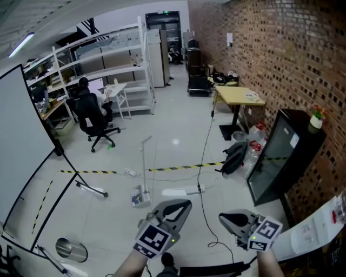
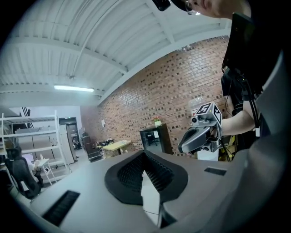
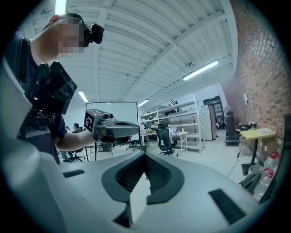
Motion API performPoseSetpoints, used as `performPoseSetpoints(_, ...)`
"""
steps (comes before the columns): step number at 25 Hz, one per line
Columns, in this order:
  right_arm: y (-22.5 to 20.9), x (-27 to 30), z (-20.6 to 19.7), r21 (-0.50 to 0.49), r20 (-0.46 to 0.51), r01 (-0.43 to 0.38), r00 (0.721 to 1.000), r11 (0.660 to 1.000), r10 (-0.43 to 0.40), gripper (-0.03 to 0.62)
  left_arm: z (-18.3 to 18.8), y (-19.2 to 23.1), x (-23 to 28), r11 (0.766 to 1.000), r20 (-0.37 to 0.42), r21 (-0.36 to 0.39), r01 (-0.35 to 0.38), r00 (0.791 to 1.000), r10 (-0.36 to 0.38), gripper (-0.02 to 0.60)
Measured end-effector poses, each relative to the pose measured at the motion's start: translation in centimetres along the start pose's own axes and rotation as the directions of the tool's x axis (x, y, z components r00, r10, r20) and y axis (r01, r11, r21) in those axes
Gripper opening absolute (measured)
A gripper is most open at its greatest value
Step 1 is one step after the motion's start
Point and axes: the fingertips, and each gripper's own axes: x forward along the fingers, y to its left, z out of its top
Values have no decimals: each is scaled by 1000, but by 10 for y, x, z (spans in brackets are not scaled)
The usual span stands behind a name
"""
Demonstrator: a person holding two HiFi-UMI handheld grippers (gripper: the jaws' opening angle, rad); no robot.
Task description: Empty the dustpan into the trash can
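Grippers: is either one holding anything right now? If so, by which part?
Nothing is held. The left gripper and the right gripper each have their jaws closed together with nothing between them.

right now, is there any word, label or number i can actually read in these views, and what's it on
Nothing can be read.
Green sign above the far door: too small.
Sheet on the brick wall: too small.
White sticker on the black panel: blurred.
Marker cubes: square patterns, no letters.
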Motion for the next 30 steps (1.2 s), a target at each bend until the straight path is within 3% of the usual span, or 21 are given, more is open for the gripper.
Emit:
performPoseSetpoints(6,-22,53,10,21,4,-47,999,999,47,14,-28,59,-7,998,-26,-43,-54,998,53,-2)
performPoseSetpoints(17,-42,190,38,-31,-62,-106,993,994,104,14,-67,192,-43,982,3,-120,-147,989,149,-2)
performPoseSetpoints(24,-32,253,53,-64,-65,-159,986,985,155,14,-88,247,-70,967,18,-137,-216,975,220,-2)
performPoseSetpoints(30,-21,292,58,-54,-67,-228,972,972,224,14,-94,270,-90,960,11,-136,-245,968,249,-2)
